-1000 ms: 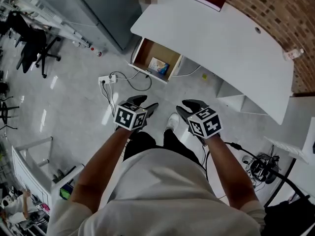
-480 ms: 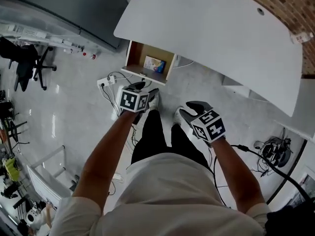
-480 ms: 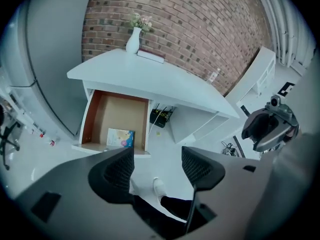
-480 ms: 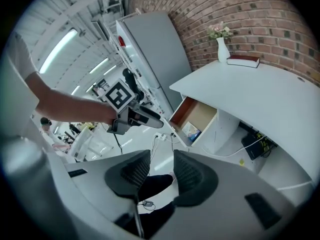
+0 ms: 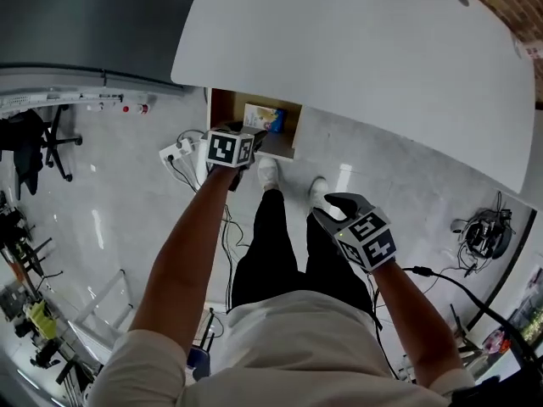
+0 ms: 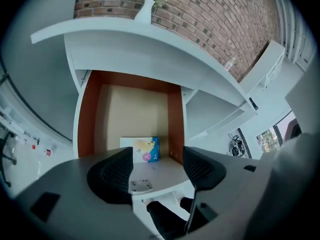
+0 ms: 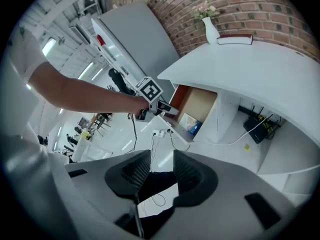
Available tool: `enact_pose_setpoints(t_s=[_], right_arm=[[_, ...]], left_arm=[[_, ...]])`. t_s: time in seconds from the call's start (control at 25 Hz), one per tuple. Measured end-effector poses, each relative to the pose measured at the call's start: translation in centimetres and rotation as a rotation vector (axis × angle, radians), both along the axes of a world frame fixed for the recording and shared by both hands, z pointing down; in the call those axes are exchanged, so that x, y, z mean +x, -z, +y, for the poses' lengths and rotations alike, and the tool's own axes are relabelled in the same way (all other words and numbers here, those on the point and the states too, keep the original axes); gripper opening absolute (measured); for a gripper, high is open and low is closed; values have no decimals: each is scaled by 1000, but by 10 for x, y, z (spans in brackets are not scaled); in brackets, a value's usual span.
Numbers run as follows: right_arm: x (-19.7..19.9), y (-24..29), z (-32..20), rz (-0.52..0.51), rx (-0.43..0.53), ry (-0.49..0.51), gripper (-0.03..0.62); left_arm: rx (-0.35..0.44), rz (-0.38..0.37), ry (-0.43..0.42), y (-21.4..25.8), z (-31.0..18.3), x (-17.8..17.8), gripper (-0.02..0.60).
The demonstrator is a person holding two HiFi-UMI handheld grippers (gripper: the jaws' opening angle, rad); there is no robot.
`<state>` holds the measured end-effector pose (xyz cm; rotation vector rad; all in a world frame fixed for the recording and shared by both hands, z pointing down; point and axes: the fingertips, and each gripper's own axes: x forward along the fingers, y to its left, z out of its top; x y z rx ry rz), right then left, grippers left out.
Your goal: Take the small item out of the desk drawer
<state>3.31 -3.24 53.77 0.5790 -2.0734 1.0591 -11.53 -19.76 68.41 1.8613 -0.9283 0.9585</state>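
The left gripper has been lowered to the open drawer, jaws just spread, empty; the right gripper's likewise; the box can seemingly be reached.

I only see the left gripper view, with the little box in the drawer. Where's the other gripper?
Observer: The right gripper hangs back above the person's legs, short of the drawer.
Operator: Is it holding something?
Observer: No, its jaws stand apart, empty, and have just been opening.
Operator: What's by the vase?
Observer: A dark red book lies on the desk beside the vase.
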Motion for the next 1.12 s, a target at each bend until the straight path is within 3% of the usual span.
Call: enact_pose_setpoints(t_s=[0.24,0.64,1.12], right_arm=[[-31,-28,-21,5,-28,-35,155],[-50,-81,-34,10,-88,-46,147],[-51,-100,-31,3,-134,-53,135]], left_arm=[[-41,-12,-41,-53,-37,-28,305],[-134,-16,-120,-136,-59,-36,308],[-210,-5,-84,-177,-62,-33,307]])
